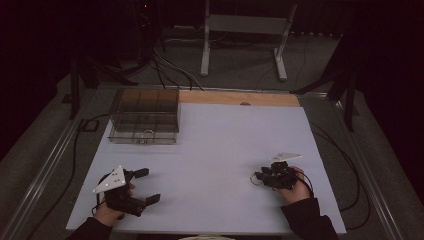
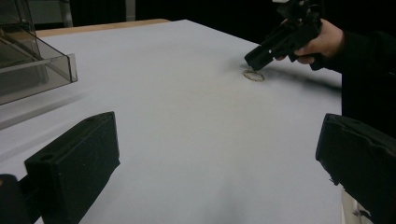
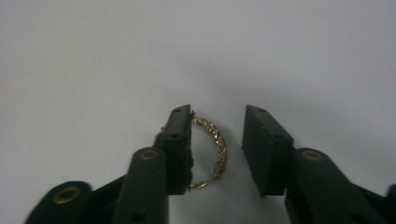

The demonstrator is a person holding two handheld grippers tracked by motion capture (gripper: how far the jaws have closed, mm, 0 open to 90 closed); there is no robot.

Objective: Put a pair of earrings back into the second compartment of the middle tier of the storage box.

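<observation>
Two grippers are at work over a big white sheet on the table. At the lower right of the high view, the right gripper is down at a small gold chain ring. In the right gripper view the ring lies flat on the sheet between the jaws. One jaw sits over its left side, and the other jaw has a gap beside it, so the ring is not pinched yet. I think the grab is just starting. Squeezing, lifting and carrying are all left to do.

At the lower left of the high view, the left gripper waits with its jaws wide apart and nothing in them.

A clear box with little rooms sits at the upper left corner of the sheet, well apart from the ring. It may be where the ring goes. Between them the sheet is bare, so there is lots of room to move. The ring is near the right edge of the sheet
</observation>
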